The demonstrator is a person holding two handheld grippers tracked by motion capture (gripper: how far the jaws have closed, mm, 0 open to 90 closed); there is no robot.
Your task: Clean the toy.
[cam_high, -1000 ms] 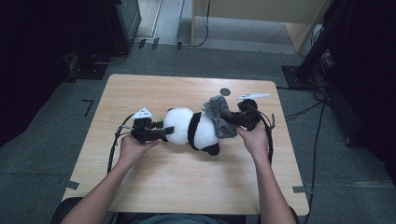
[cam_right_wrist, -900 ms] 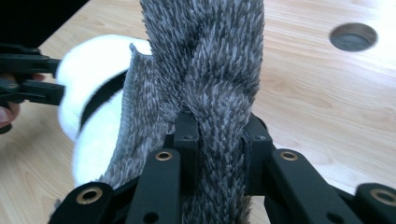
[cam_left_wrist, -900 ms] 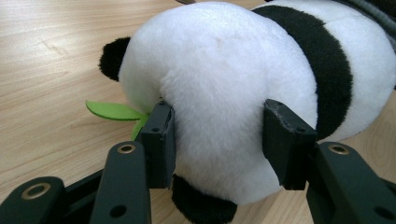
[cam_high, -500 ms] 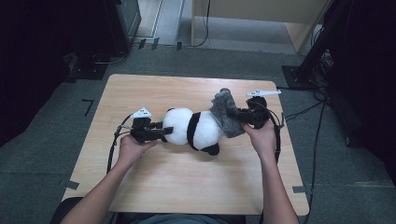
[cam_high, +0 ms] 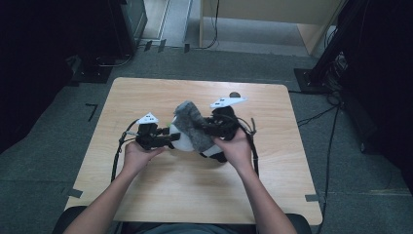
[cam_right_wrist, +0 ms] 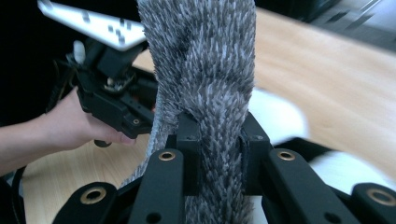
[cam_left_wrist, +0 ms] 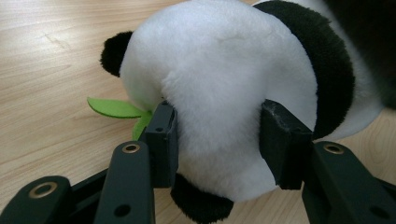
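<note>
A black-and-white plush panda (cam_high: 214,151) lies in the middle of the wooden table (cam_high: 146,97). My left gripper (cam_high: 169,140) holds it from the left. In the left gripper view both pads (cam_left_wrist: 161,135) press into the panda's white fur (cam_left_wrist: 224,79), beside a green felt leaf (cam_left_wrist: 114,108). My right gripper (cam_high: 207,127) comes in from the right, shut on a piece of grey shaggy fabric (cam_high: 190,126) draped over the panda. Seen from the right gripper (cam_right_wrist: 217,140), the grey fabric (cam_right_wrist: 205,70) rises upright between the jaws, and the left gripper's body (cam_right_wrist: 116,105) lies behind it.
A small dark object (cam_high: 234,94) sits near the table's far edge. Cables trail from both grippers, over the table's left side (cam_high: 117,156) and right side (cam_high: 253,146). Dark equipment and a wooden cabinet stand on the floor beyond the table.
My right gripper has moved left and slightly up, carrying the grey fabric from the panda's right end over its body. The left gripper and the panda have stayed in place.
</note>
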